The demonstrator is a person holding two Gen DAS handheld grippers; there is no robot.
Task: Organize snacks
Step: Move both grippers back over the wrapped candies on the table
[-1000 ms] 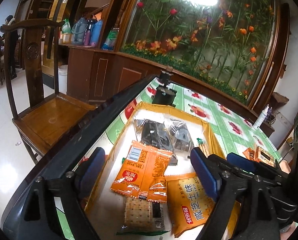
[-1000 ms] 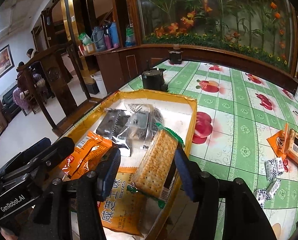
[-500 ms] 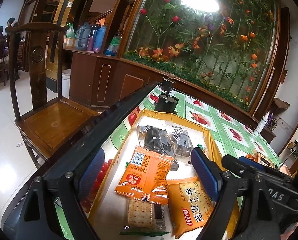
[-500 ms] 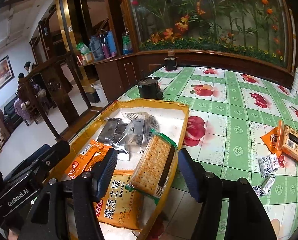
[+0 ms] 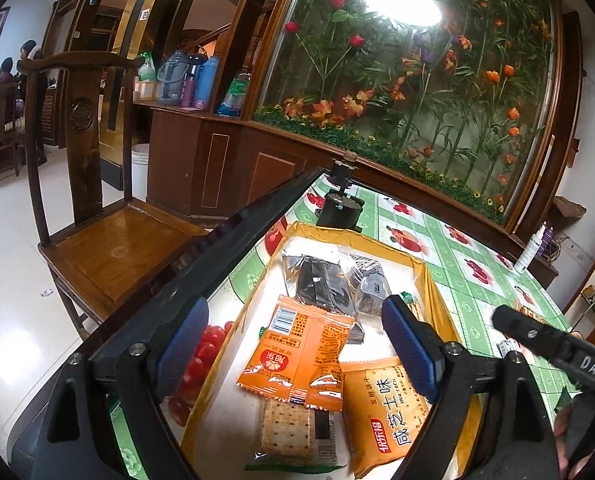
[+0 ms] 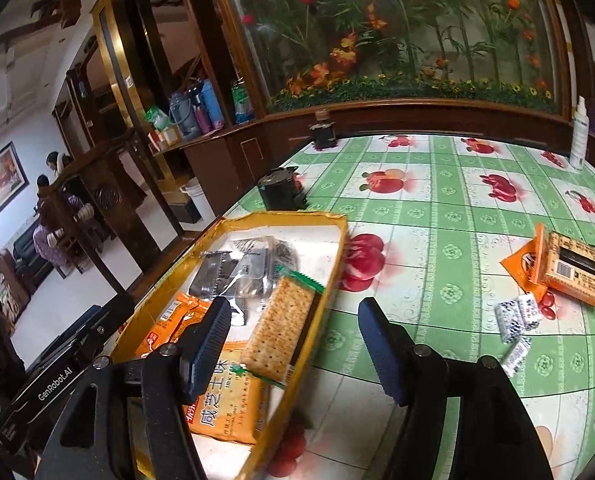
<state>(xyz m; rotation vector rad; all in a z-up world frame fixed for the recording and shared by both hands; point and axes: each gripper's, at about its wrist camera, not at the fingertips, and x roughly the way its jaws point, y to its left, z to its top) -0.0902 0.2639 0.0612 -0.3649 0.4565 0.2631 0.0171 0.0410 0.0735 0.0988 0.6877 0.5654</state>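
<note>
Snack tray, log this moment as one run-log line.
tray: cracker pack leans on right wall | right gripper: fingers just opening, empty | left gripper: open over tray | table: orange packets still out

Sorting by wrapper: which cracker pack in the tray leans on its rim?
The green-ended cracker pack by the tray's right rim; the other cracker pack lies flat.

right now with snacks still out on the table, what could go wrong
1. The cracker pack leans on the tray's yellow rim; a bump could tip it out.
2. The small white candies lie loose and could scatter if nudged.
3. The right hand-held gripper, jaws just widening and empty, sits over the rim and may catch it.
</note>
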